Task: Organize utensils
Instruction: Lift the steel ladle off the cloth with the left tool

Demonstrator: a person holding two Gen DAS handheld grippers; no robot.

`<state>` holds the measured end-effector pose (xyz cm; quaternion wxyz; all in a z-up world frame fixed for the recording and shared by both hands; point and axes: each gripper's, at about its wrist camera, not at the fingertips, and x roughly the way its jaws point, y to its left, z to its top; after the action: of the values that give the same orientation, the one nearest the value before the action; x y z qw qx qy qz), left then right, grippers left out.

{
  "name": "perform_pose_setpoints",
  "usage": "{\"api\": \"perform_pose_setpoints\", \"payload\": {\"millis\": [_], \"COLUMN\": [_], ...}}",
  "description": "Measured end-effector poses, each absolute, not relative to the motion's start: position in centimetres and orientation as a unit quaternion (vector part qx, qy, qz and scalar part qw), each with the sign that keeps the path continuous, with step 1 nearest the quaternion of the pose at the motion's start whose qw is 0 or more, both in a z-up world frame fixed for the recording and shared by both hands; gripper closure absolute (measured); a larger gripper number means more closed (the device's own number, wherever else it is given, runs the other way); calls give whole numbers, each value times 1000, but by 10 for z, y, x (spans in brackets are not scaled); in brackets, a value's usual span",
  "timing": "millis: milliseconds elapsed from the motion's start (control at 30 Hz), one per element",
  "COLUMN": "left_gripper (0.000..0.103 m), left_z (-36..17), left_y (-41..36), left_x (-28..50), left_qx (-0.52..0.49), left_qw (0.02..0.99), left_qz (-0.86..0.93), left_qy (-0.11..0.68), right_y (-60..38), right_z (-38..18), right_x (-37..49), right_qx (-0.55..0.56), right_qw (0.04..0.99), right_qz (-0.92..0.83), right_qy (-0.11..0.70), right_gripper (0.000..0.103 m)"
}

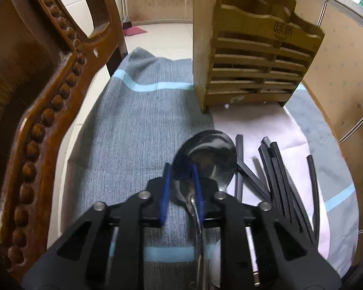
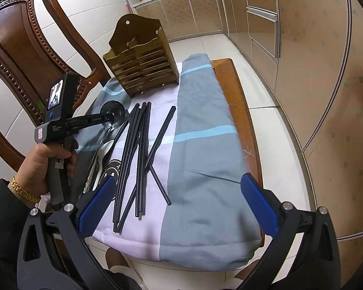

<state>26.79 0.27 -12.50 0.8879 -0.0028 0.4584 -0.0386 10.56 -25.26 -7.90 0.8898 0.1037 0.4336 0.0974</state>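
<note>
One ladle (image 1: 211, 154) is the item in hand: the left gripper (image 1: 181, 186) has its fingers (image 1: 197, 188) clenched on the neck where bowl meets handle, low on the cloth (image 1: 138, 125) beside the chopsticks (image 2: 138, 154). The right gripper (image 2: 179, 203) hovers released, nothing between its fingers. Judged step: pickup, lift not yet begun. The next move calls for a clean rise, then carriage to the wooden holder (image 2: 142, 67) at the far end of the desk (image 2: 232, 82). Room ahead is open; the chair (image 1: 48, 96) crowds the left side, and the desk's right edge lies exposed.
</note>
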Motion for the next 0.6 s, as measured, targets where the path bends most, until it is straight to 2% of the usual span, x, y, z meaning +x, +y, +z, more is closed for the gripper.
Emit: {"api": "perform_pose_setpoints", "payload": {"millis": [67,333,600], "left_gripper": [96,101,101], "left_z": [-120,-112,-51], "left_y": [1,-2,-2], "left_x": [264,259,213], "left_qx": [2,22,39], "left_qw": [894,897,930], "left_qz": [-42,-47,-23], "left_qy": [446,439,364], "right_y": [-252,-250,-255], "right_z": [-79,-80,-82], "right_x": [106,105,112], "right_qx": [103,99,104], "right_qw": [890,890,892], "right_qz": [98,95,79], "right_qy": [434,434,433], "right_gripper": [3,3,3]}}
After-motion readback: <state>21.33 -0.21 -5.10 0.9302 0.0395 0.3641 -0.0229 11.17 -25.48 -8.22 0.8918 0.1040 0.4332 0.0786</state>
